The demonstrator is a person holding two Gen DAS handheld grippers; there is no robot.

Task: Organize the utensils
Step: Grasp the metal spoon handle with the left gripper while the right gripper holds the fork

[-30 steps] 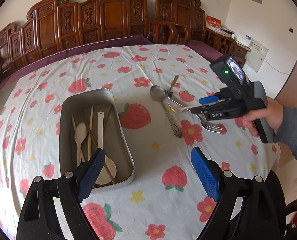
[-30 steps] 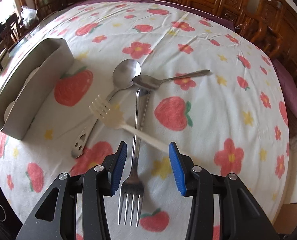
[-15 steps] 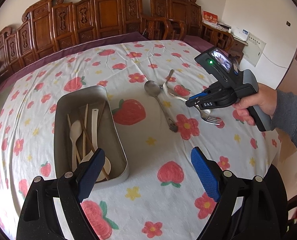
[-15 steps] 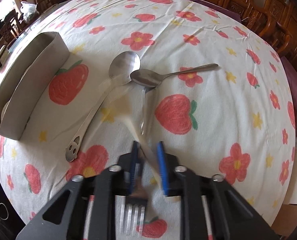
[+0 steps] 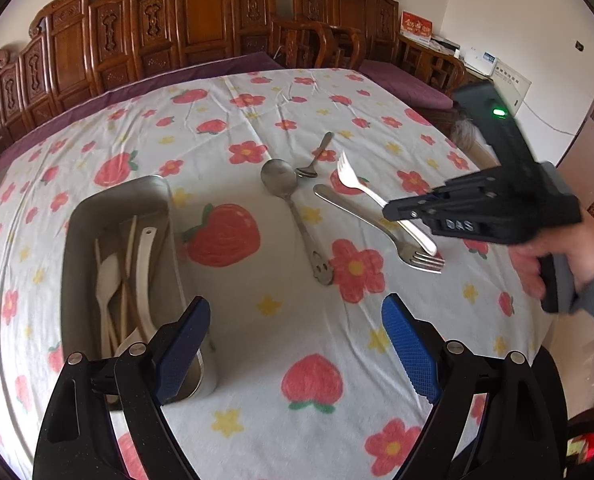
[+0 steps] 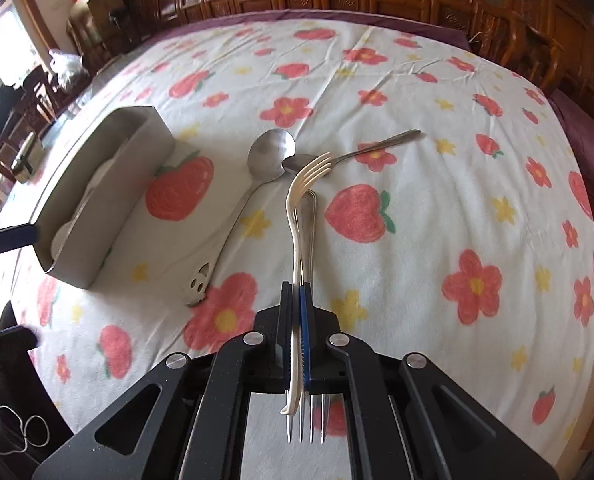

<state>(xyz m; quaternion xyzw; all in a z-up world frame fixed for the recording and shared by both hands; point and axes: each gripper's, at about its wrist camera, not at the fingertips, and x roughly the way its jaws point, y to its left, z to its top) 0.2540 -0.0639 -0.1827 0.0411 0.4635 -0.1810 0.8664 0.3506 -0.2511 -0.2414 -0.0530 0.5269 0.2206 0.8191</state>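
Note:
My right gripper (image 6: 296, 292) is shut on a cream plastic fork (image 6: 297, 208) and holds it above the table, tines pointing away; both also show in the left wrist view, the gripper (image 5: 393, 213) and the fork (image 5: 361, 186). Under it lie a metal fork (image 5: 381, 230), a large metal spoon (image 5: 285, 184) and a small metal spoon (image 5: 317, 156). A metal tray (image 5: 77, 240) at the left holds cream utensils and chopsticks (image 5: 131, 276). My left gripper (image 5: 297, 344) is open and empty, above the table by the tray's near end.
The table has a white cloth with strawberry and flower prints (image 5: 225, 236). Carved wooden chairs (image 5: 201, 24) line the far edge. The table's right edge (image 5: 537, 320) is near the hand that holds the right gripper.
My right gripper closed on the cream fork and lifted it off the metal fork. The left gripper shifted slightly and stays open.

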